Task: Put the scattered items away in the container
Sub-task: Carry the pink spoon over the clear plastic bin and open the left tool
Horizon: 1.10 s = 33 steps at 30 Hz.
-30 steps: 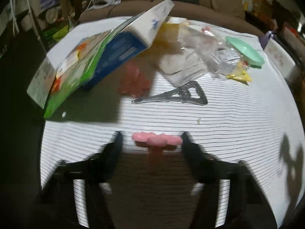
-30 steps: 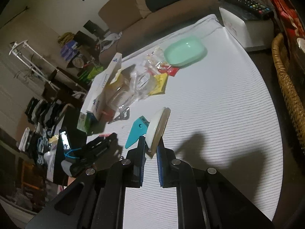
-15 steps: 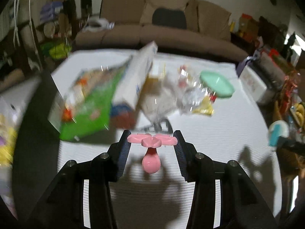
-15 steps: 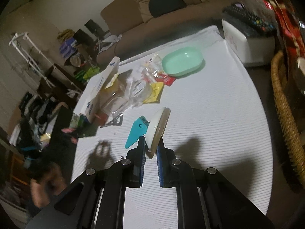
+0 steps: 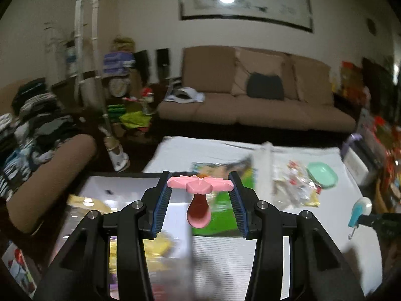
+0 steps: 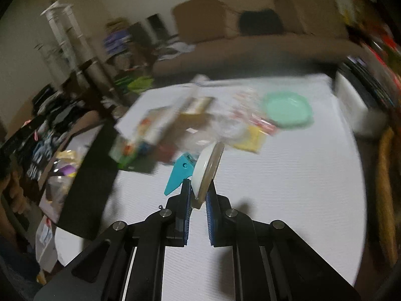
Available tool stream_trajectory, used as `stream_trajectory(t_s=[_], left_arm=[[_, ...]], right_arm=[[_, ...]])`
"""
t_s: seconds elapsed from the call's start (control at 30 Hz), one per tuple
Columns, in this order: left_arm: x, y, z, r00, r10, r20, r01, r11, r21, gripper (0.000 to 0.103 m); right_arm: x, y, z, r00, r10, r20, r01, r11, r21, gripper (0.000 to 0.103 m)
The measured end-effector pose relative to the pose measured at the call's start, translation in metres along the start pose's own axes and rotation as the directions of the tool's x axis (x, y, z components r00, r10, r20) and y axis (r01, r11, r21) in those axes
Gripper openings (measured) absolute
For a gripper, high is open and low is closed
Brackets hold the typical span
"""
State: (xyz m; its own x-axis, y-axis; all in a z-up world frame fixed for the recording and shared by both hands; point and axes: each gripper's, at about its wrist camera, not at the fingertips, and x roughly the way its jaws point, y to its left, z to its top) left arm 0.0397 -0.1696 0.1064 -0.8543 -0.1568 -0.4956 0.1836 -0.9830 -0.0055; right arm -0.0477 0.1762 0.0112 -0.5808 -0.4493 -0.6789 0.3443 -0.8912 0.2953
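the pink flower-shaped piece [image 5: 200, 185] is clamped across its petals by the left gripper [image 5: 200, 193], its stem hanging free, apparently for a clean drop. it hangs above the clear container [image 5: 120, 215] beside the surface [image 5: 288, 245]; yellow packets [image 5: 87, 202] already lie inside. the right gripper [image 6: 198, 198] has its jaws closed on the white-and-teal tool [image 6: 200, 168], edge-on, above the surface, near the scattered bags [image 6: 225, 125].

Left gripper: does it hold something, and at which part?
Yes. The left gripper holds a pink spoon by its flower-shaped top, clamped at both side tips; the bowl hangs down.
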Motion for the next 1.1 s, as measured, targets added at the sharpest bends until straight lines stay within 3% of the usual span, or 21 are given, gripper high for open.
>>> stream_trajectory(t_s=[0.2,0.4,0.7,0.9,0.93,0.97,1.0,1.03,1.07,1.1], left_arm=[[-0.012,0.105,0.002,0.991,0.131,-0.004,-0.131,0.982,-0.136,0.042],[0.005,0.192,-0.030,0.987,0.124,-0.098,-0.149,0.933,-0.327,0.042],[0.043,0.216,-0.054,0.982,0.042,-0.183,-0.110,0.918,-0.380,0.042],[0.053,0.211,-0.062,0.971,0.050,-0.232,-0.136,0.919,-0.370,0.043],[0.054,0.209,-0.063,0.969,0.057,-0.241,-0.145,0.918,-0.370,0.043],[0.054,0.208,-0.063,0.964,0.072,-0.256,-0.166,0.915,-0.369,0.050],[0.056,0.209,-0.063,0.954,0.106,-0.279,-0.208,0.907,-0.367,0.074],[0.056,0.209,-0.061,0.945,0.151,-0.292,-0.256,0.896,-0.364,0.088],[0.054,0.209,-0.060,0.939,0.189,-0.289,-0.289,0.887,-0.359,0.103],[0.049,0.208,-0.058,0.939,0.218,-0.267,-0.307,0.883,-0.356,0.103]], right_arm=[[0.063,0.141,0.045,0.982,0.187,0.000,-0.186,0.973,-0.136,0.010],[0.124,0.250,0.068,0.959,0.278,-0.059,-0.284,0.930,-0.234,0.010],[0.194,0.307,0.060,0.956,0.240,-0.168,-0.278,0.922,-0.269,0.010],[0.196,0.314,0.051,0.955,0.230,-0.190,-0.277,0.921,-0.275,0.013],[0.193,0.313,0.052,0.959,0.219,-0.180,-0.264,0.922,-0.283,0.027],[0.189,0.312,0.054,0.963,0.210,-0.167,-0.252,0.923,-0.289,0.058],[0.182,0.309,0.056,0.969,0.203,-0.139,-0.237,0.924,-0.299,0.075],[0.171,0.302,0.057,0.976,0.198,-0.095,-0.218,0.926,-0.310,0.094],[0.159,0.294,0.058,0.980,0.195,-0.047,-0.200,0.927,-0.319,0.096],[0.148,0.285,0.060,0.982,0.190,-0.007,-0.182,0.927,-0.327,0.096]])
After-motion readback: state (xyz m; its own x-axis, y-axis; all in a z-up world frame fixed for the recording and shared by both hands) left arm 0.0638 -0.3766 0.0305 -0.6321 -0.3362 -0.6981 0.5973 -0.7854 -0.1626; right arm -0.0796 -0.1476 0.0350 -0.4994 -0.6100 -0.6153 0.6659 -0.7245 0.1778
